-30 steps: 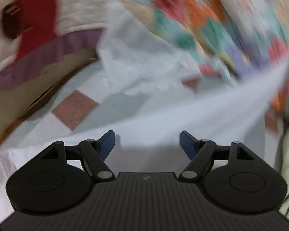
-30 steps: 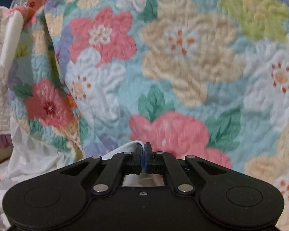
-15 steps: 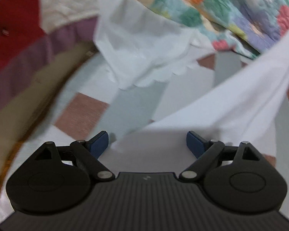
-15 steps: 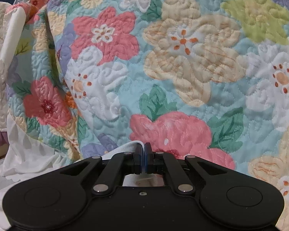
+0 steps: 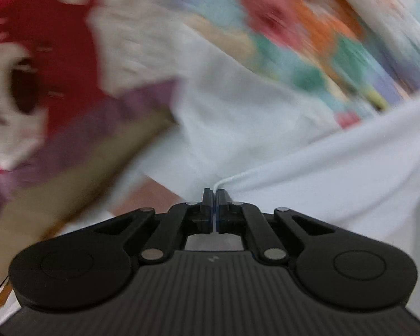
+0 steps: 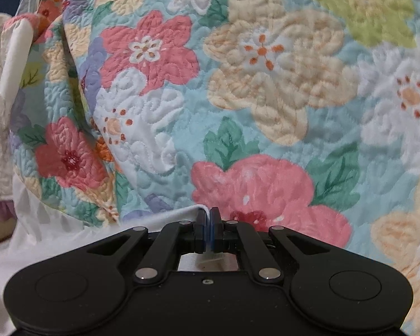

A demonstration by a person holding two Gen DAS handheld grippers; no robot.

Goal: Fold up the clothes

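One white garment (image 5: 336,168) is pinched at its hem by both tools; the left tool (image 5: 212,196) is clenched on an edge at lower centre of its blurred frame, the right tool (image 6: 208,214) likewise on a white edge (image 6: 187,210); the cloth spans toward the right of the left frame; it is judged that even tension should be kept so the edges meet squarely; one floral quilt (image 6: 266,84) fills the background.

Quilt: I see a floral quilt (image 6: 266,89) with pink, cream and green flowers filling my right view.
Red cushion: blurred red-and-white cushion (image 5: 42,56) at my left view's upper left.
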